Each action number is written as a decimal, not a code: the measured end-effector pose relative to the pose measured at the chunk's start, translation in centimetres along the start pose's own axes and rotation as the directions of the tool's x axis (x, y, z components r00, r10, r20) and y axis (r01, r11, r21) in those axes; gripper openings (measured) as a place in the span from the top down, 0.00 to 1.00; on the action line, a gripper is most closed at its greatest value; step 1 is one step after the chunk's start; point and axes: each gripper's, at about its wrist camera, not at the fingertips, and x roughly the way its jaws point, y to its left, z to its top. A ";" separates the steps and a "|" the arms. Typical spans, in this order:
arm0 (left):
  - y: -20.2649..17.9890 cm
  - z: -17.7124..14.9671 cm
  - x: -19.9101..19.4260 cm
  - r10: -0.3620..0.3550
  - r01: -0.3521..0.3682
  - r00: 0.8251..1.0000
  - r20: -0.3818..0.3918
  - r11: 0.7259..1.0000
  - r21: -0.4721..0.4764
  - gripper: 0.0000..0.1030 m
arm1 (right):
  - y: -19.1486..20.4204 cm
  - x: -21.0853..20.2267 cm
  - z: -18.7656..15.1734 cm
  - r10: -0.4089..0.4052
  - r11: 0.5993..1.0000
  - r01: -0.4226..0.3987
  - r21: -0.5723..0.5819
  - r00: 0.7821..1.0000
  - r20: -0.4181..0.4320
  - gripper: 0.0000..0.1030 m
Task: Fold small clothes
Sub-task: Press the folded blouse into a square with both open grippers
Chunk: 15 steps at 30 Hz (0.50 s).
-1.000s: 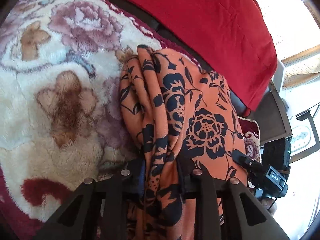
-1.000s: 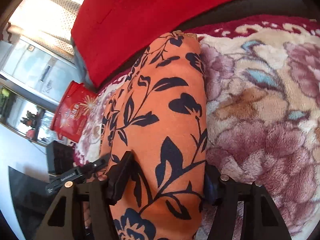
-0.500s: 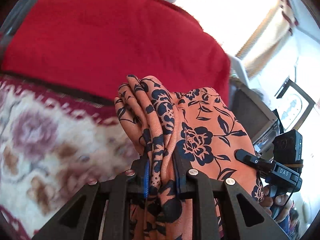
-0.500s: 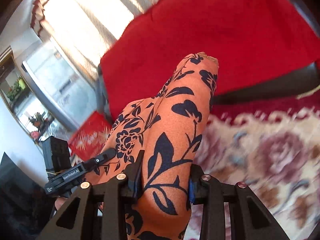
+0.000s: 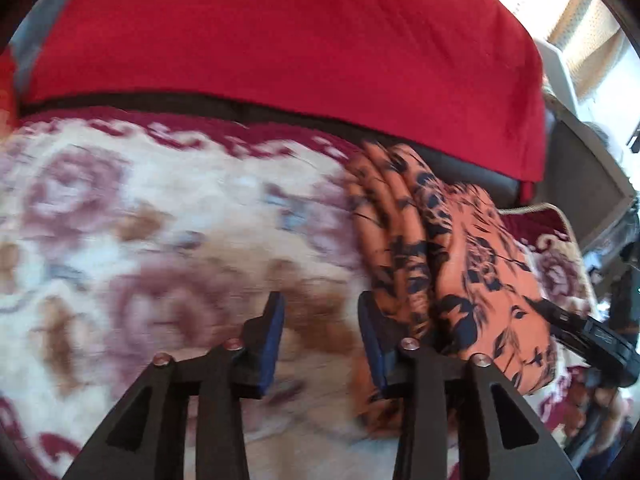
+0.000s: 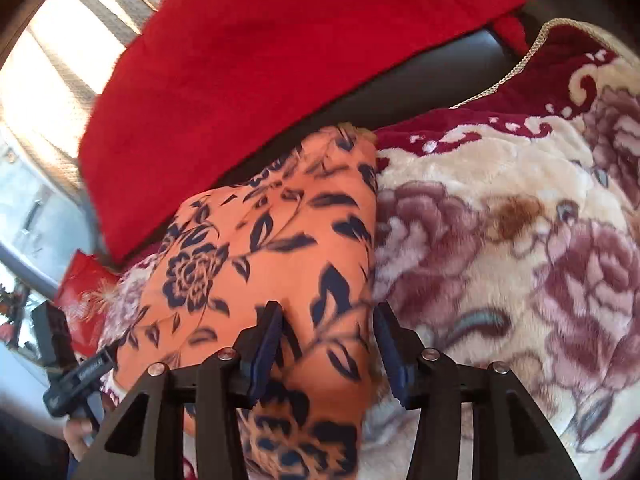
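Observation:
An orange garment with dark blue flowers (image 5: pixel 452 264) lies folded on a floral plush blanket (image 5: pixel 160 220). My left gripper (image 5: pixel 320 320) is open and empty, just left of the garment's bunched edge. In the right wrist view the same garment (image 6: pixel 260 248) lies under my right gripper (image 6: pixel 328 332), which is open with the cloth between its spread fingers. The other gripper shows at the edge of each view: the right gripper (image 5: pixel 592 336) and the left gripper (image 6: pixel 76 376).
A red cushion (image 5: pixel 300 48) stands behind the blanket against a dark sofa back (image 6: pixel 420 76). A red box (image 6: pixel 84 292) and bright curtains (image 6: pixel 44 92) lie to the left in the right wrist view. The blanket (image 6: pixel 500 240) spreads to the right.
Both grippers lowered the garment onto the blanket and opened. The left gripper let go and moved left off the cloth. The right gripper's fingers spread apart over it.

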 end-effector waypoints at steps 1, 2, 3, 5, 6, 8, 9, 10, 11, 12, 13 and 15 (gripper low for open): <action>0.0 0.0 -0.8 0.011 -0.011 1.000 0.021 1.000 0.006 0.60 | 0.7 -0.8 -0.1 -0.006 1.000 0.007 -0.029 1.000 0.027 0.51; -0.3 0.0 -1.9 -0.003 0.002 0.999 0.036 1.000 0.011 0.58 | 1.7 -1.3 -0.1 0.003 0.999 0.000 -0.052 0.999 0.054 0.51; -0.9 0.3 -2.8 -0.032 0.032 0.998 0.045 0.999 0.018 0.56 | 2.2 -2.0 0.1 0.024 0.997 -0.018 -0.071 0.997 0.078 0.46; -3.2 0.5 -4.0 -0.105 0.101 0.993 0.062 0.993 0.058 0.48 | 3.6 -2.7 0.6 0.077 0.994 -0.068 -0.090 0.992 0.100 0.36; -4.1 0.6 -4.3 -0.129 0.123 0.990 0.064 0.989 0.082 0.44 | 4.5 -2.6 0.8 0.109 0.990 -0.099 -0.096 0.989 0.104 0.33; -6.4 0.5 -4.2 -0.132 0.119 0.989 0.071 0.979 0.169 0.39 | 5.4 -1.8 0.9 0.123 0.989 -0.114 -0.099 0.988 0.089 0.33; -7.2 -0.2 -2.9 -0.066 0.058 0.997 0.029 0.977 0.207 0.39 | 5.5 -1.3 0.9 0.127 0.989 -0.121 -0.088 0.990 0.069 0.33; -7.4 -0.9 -1.3 -0.016 0.024 0.999 -0.036 0.975 0.222 0.46 | 5.4 -0.3 0.4 0.137 0.989 -0.135 -0.067 0.990 0.024 0.30; -6.8 -1.9 0.7 0.016 0.009 0.994 -0.113 0.977 0.212 0.51 | 5.1 1.1 -0.2 0.137 0.989 -0.138 -0.048 0.990 -0.039 0.29; -5.3 -3.1 1.8 -0.017 0.038 0.990 -0.138 0.987 0.153 0.50 | 4.9 2.1 -1.0 0.127 0.990 -0.130 -0.051 0.990 -0.064 0.29; -4.7 -3.4 1.4 -0.041 0.055 0.993 -0.111 0.989 0.135 0.50 | 5.0 2.2 -1.3 0.127 0.989 -0.131 -0.069 0.990 -0.052 0.29; -5.0 -3.7 0.2 -0.020 0.036 0.996 -0.091 0.985 0.167 0.50 | 5.6 1.6 -1.3 0.116 0.988 -0.120 -0.096 0.992 -0.044 0.29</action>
